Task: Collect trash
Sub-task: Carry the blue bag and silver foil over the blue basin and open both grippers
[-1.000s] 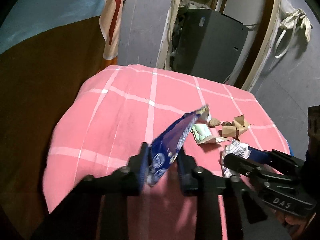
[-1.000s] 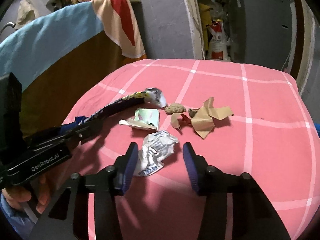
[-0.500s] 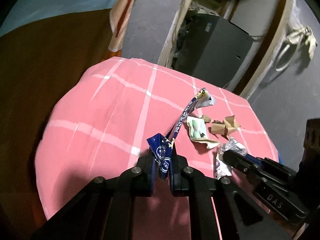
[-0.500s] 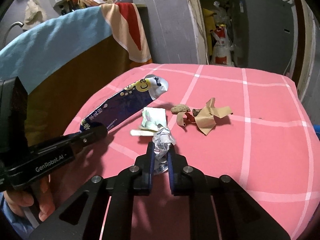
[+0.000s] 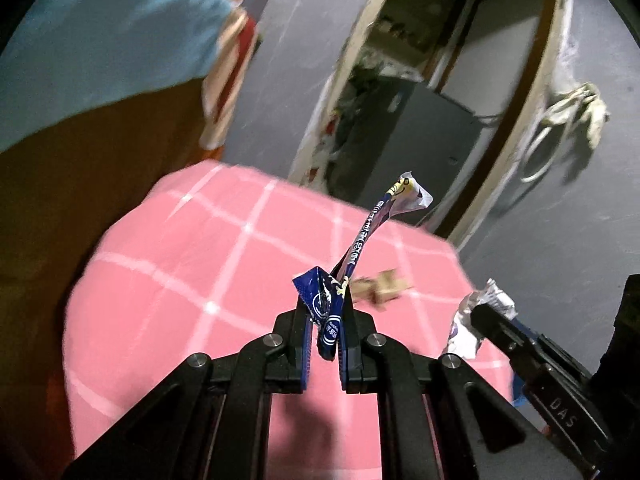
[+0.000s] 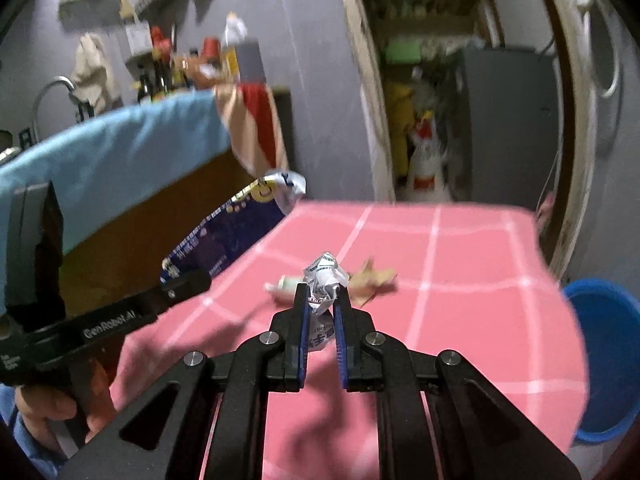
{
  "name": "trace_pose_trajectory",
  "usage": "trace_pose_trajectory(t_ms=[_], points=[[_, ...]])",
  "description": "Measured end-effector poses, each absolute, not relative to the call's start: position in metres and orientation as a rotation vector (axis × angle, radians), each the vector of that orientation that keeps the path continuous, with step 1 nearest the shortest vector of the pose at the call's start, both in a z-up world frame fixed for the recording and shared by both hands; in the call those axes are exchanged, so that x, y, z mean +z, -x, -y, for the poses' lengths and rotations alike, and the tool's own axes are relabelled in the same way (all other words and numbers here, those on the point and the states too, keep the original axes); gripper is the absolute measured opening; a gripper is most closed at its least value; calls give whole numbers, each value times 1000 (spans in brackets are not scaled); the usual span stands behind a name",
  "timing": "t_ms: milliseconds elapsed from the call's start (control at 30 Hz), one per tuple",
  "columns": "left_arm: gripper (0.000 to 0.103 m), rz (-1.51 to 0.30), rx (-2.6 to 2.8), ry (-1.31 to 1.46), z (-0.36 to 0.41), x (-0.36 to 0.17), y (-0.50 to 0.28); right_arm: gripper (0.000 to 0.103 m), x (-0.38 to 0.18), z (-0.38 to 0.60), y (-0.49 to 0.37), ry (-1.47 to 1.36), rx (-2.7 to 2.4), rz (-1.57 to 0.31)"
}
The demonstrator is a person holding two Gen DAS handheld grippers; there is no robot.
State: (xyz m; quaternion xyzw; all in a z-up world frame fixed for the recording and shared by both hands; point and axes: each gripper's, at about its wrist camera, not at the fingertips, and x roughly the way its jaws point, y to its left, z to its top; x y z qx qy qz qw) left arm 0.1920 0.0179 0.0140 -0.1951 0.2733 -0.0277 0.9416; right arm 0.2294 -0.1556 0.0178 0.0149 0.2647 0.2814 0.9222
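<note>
My left gripper (image 5: 325,308) is shut on a long blue snack wrapper (image 5: 362,246) that stands up above the pink checked tablecloth (image 5: 200,264). The same blue snack wrapper (image 6: 224,236) shows in the right wrist view, held out from the left gripper (image 6: 188,282). My right gripper (image 6: 322,300) is shut on a crumpled white wrapper (image 6: 325,278), lifted off the cloth. That crumpled white wrapper (image 5: 476,312) also appears at the right gripper's tip (image 5: 482,314) in the left wrist view. Torn brown paper (image 6: 374,280) and a pale green packet (image 6: 286,282) lie on the pink checked tablecloth (image 6: 460,320).
A blue bin (image 6: 604,356) stands on the floor past the table's right edge. A counter draped with a light blue cloth (image 6: 120,152) runs along the left. Behind the table is a doorway with a grey cabinet (image 5: 408,140). A hand (image 6: 60,404) grips the left tool.
Both grippers closed on their pieces, the left on the blue wrapper and the right on the crumpled white one, then lifted them up off the cloth as the views tilted upward.
</note>
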Motion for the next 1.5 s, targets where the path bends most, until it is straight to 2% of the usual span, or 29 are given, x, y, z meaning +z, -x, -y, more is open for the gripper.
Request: trace_pose_trajectory(t_ms=[433,700,1067,1500], points=[[8,-352,-221,393,61,76,-193,10,91,231,-178,-10,405,-205],[8,-280,-324,371,110,99,-200,10,112,282,-166,2,276,-109],[8,-294,-397,295,170,97,-219,10,102,334,-174,-17,165,-107],[8,-370,-445,191,235,56,-254,10,60,385,-198,-81,75,-201]])
